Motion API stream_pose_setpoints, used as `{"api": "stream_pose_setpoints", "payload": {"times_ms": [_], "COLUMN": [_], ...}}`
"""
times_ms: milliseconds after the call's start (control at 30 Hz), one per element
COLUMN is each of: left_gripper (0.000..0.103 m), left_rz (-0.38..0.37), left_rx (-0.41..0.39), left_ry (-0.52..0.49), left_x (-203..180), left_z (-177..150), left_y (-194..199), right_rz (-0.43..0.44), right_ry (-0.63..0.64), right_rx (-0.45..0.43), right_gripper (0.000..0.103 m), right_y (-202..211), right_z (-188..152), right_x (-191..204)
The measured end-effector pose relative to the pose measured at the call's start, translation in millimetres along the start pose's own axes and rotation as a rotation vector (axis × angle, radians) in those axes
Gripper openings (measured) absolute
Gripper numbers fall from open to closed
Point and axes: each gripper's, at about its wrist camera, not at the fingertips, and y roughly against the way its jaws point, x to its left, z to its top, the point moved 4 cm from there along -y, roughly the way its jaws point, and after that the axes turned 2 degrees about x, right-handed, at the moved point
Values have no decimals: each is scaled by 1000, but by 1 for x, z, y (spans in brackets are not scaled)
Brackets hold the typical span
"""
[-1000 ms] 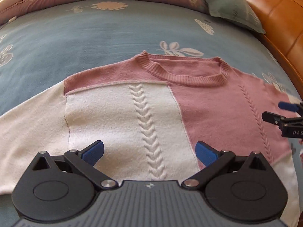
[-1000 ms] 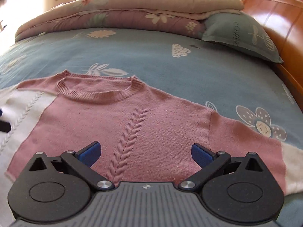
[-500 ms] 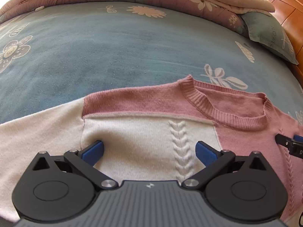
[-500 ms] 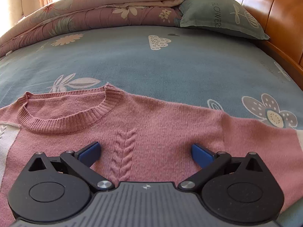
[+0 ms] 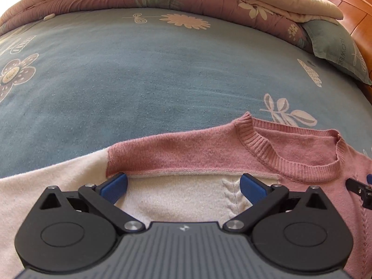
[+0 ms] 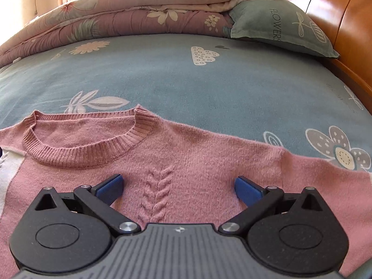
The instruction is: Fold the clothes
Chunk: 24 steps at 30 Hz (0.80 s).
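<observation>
A pink and cream knit sweater (image 5: 190, 153) lies flat, front up, on the bed, its ribbed collar (image 5: 290, 158) toward the far side. My left gripper (image 5: 183, 186) is open just over the cream panel below the left shoulder seam, nothing between its blue pads (image 5: 115, 187). In the right wrist view the same sweater (image 6: 209, 153) shows its pink half, with the collar (image 6: 88, 148) at left. My right gripper (image 6: 177, 187) is open low over the pink chest, straddling the cable braid (image 6: 158, 186). The right gripper's tip (image 5: 359, 189) shows at the left view's right edge.
The blue floral bedsheet (image 5: 151, 69) spreads wide beyond the sweater. A folded pink and cream quilt (image 6: 139, 16) and a green pillow (image 6: 274, 28) lie at the far end. The wooden headboard (image 6: 344, 23) runs along the right side.
Both grippers have moved forward and lower along the sweater, from its middle up to the shoulder and chest area near the collar. Both stay open.
</observation>
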Motion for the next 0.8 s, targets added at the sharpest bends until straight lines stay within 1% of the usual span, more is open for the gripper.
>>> {"api": "stream_pose_setpoints", "payload": {"times_ms": [100,200,267,333,400,467,567,600,667,733,800], "left_gripper": [102,102,102,102,102,102,102,102,102,102,102], "left_rz": [1,0,-18,-40,-27,-13,26,38,59,76,55], "left_rx": [-5,4,13,19,24,40,82,78,48,55,57], "left_ry": [-22,-13,1,21,44,75,100,93,57,51,71], "left_x": [-2,-3,-1,3,12,24,45,50,52,50,47], "left_z": [10,17,17,13,4,-8,-25,-26,-18,-5,4], "left_y": [-10,-13,-6,9,27,37,31,27,20,15,19], "right_rz": [-6,-2,4,20,25,20,20,19,18,13,13], "right_ry": [-6,-5,-14,-19,-20,-17,-12,-13,-24,-23,-20], "right_rx": [-2,16,34,33,14,15,52,71,104,104,100], "right_gripper": [103,103,103,103,103,103,103,103,103,103,103], "right_y": [-16,-28,-25,-14,6,21,34,35,35,36,39], "right_z": [15,28,31,30,24,14,-6,-13,-24,-28,-27], "right_x": [-4,-5,-7,-8,-10,-12,-14,-15,-16,-15,-13]}}
